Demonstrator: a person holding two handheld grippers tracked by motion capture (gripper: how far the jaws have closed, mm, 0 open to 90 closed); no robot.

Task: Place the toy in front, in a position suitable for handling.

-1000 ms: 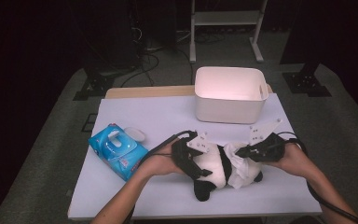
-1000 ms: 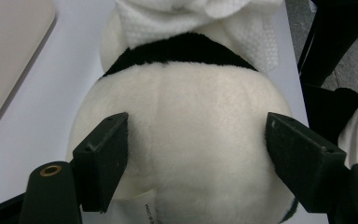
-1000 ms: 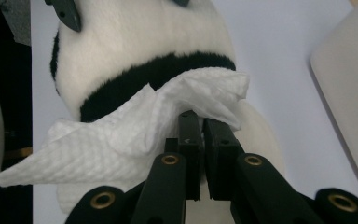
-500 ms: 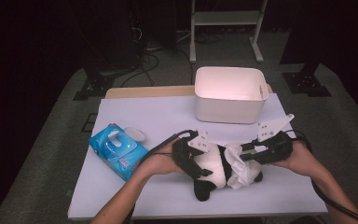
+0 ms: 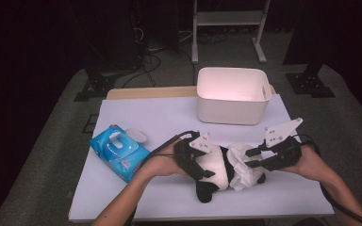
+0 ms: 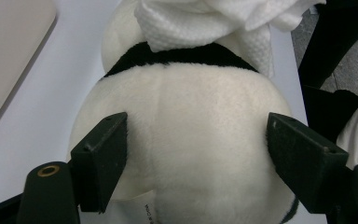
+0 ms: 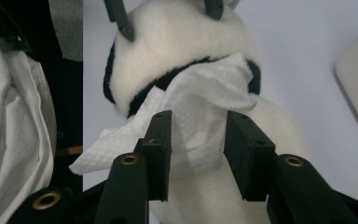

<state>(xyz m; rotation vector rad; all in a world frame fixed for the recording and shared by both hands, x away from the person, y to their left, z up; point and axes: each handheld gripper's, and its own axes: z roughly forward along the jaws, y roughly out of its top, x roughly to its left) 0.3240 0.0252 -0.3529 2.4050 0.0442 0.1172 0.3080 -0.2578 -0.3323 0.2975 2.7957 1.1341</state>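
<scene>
A black-and-white plush panda (image 5: 219, 167) lies on the white table (image 5: 160, 117), near its front edge. My left gripper (image 5: 200, 172) is shut on its white body (image 6: 182, 130), one pad pressed into the fur on each side. A crumpled white wipe (image 5: 239, 165) is draped over the panda's black band (image 6: 205, 18). My right gripper (image 5: 250, 158) comes in from the right. Its jaws have just been opening, and the wipe (image 7: 196, 112) lies loose between the parted pads (image 7: 198, 135). In the right gripper view, the left gripper's fingers (image 7: 121, 18) show at the far side of the panda (image 7: 168, 37).
A white plastic bin (image 5: 233, 96) stands at the back right of the table. A blue pack of wipes (image 5: 119, 151) lies at the left, with a small white oval lid (image 5: 136, 135) beside it. A wooden board (image 5: 146, 92) runs along the far edge.
The right gripper's jaws have opened and released the wipe, which stays draped on the panda. The left gripper keeps its hold on the plush and has not moved.
</scene>
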